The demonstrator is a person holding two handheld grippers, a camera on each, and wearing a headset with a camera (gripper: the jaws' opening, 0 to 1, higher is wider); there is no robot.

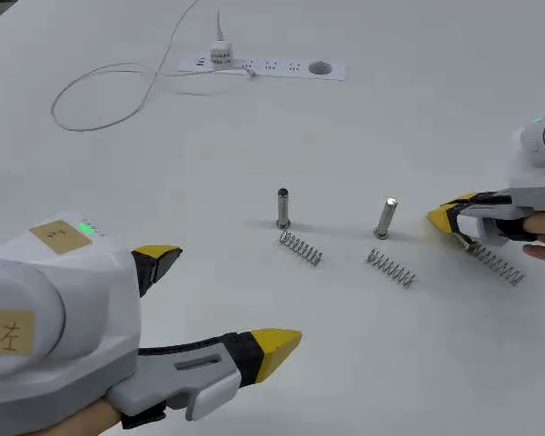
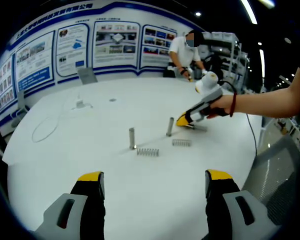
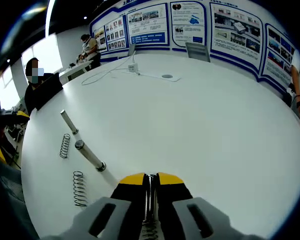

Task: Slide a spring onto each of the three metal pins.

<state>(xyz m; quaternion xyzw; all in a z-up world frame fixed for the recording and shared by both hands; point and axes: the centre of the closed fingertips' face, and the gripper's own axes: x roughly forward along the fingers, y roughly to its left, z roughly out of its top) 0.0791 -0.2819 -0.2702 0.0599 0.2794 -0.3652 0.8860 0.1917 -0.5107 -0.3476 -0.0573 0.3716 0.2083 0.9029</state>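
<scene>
Two metal pins stand mid table (image 1: pixel 418 118): left pin (image 1: pixel 282 208), right pin (image 1: pixel 386 218). Spring lies just near each: left spring (image 1: pixel 301 248), right spring (image 1: pixel 390 268). Third spring (image 1: pixel 500 264) at right, pinched in right gripper (image 1: pixel 447 219), jaws squeezed together on it. Left gripper (image 1: pixel 224 300) near left, jaws wide, holding nothing. Power strip (image 1: pixel 263 66) far off.
</scene>
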